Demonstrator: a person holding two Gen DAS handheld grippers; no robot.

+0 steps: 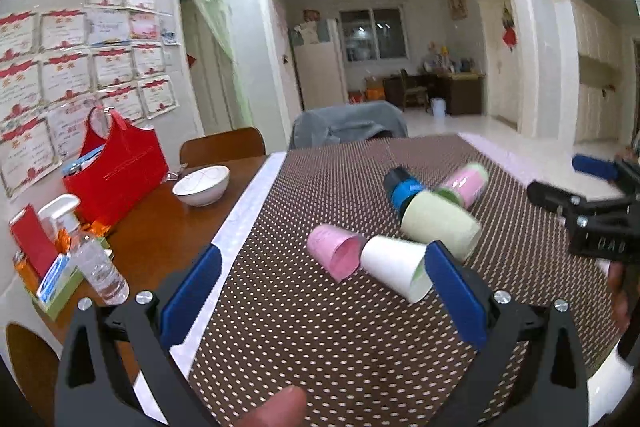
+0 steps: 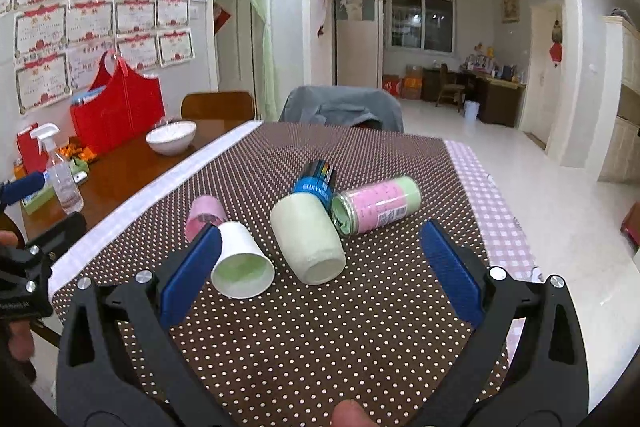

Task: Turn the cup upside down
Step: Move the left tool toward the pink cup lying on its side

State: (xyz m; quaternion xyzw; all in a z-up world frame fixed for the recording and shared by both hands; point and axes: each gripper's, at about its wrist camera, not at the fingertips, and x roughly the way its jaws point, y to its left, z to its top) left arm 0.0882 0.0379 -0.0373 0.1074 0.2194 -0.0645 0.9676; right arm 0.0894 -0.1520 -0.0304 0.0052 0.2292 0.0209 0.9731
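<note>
White cup (image 2: 242,269) sideways between the open right gripper (image 2: 320,259) fingers.

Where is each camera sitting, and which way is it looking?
Left wrist: rides the left claw, looking across the dotted table at the tipped cups; a thumb shows, and the right claw.
Right wrist: rides the right claw, facing the same way; the left claw peeks in.
Both share the white cup and red bag.

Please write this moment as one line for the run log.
stage: before grasp | left gripper: jaws open, empty | right gripper: jaws open, empty | white paper cup, pale green cup: lying on dotted brown mat
</note>
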